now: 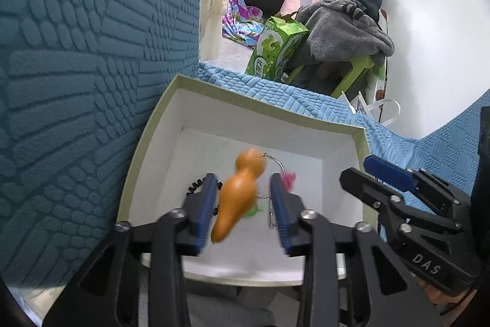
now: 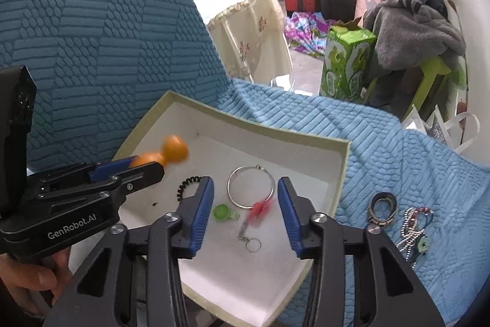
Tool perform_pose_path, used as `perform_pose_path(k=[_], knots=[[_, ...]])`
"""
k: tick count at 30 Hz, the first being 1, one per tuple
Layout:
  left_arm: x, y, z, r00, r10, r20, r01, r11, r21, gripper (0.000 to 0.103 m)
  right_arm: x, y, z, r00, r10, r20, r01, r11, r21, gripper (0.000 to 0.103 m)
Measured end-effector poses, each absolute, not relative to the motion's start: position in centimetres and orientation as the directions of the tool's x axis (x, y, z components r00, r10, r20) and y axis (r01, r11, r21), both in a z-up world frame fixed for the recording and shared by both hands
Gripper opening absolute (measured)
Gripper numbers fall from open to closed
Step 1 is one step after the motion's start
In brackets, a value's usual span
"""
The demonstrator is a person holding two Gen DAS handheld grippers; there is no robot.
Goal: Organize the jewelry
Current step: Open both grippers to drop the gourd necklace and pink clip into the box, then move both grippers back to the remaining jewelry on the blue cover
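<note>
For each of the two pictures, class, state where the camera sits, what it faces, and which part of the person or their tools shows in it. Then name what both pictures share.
Left wrist view: sits on the left gripper, facing down into the white box; its open fingers flank the blurred orange gourd pendant; the right gripper shows alongside.
Right wrist view: sits on the right gripper, open over the box's silver hoop; the left gripper and the person's hand show.
Shared: box, gourd, hoop, green ring, green carton.

Readable markings: "GenRobot.AI" in white on the left gripper (image 2: 147,170) body; "DAS" on the right gripper (image 1: 364,173) body; green carton (image 1: 275,48) beyond carries illegible print.
</note>
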State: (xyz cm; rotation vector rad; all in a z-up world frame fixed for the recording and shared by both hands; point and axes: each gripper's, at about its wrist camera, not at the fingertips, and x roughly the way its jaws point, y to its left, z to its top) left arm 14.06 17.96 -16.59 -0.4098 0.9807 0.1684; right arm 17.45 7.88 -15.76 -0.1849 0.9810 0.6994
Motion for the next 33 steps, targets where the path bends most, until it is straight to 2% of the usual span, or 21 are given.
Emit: perform_pose_path(k=[1,2,10,17,21,25,33], knots=[[13.9,17.8,-16.2,0.559,-0.043,-0.828,-0.319,0.911,-0.263,0.055,17.4,7.6,-15.4,0.368,0.460,-0.808,-0.615,0.772,0.160,0.042],[13.8,17.7,-15.9,0.565,-0.036,-0.825,-0.322,0.910,-0.261,0.059,17.3,7.4,-15.1,0.375,0.458,-0.806,-0.610,0.777,0.158,0.042],[13.4,16.1,-12.2,0.630,0.003,-0.776,-0.305,0.920,-0.244,0.060,16.7,3.7,-11.0,0.460,0.489,-0.741,-0.577,0.799,0.169,0.042],[12.4,13.3,-7.5,0.755,0.018,-0.656,-0.248,0.934,-0.259,0.060,15.8,0.0,-7.3,0.525,0.526,-0.669,-0.581,0.796,0.170,0.042],[12.7,11.2,-6.1,0.783,0.007,-0.621,-0.214,0.942,-0.260,0.060,15.4,-2.3,-5.9,0.568,0.525,-0.633,-0.573,0.805,0.154,0.042],[13.2,9.1,-5.6,0.797,-0.013,-0.604,-0.177,0.951,-0.254,0.060,15.1,-5.2,-4.9,0.615,0.507,-0.604,-0.546,0.826,0.136,0.042],[15.1,2.5,-7.7,0.774,-0.112,-0.624,-0.052,0.970,-0.239,0.060,14.9,-11.7,-5.1,0.683,0.448,-0.576,-0.473,0.873,0.118,0.042]])
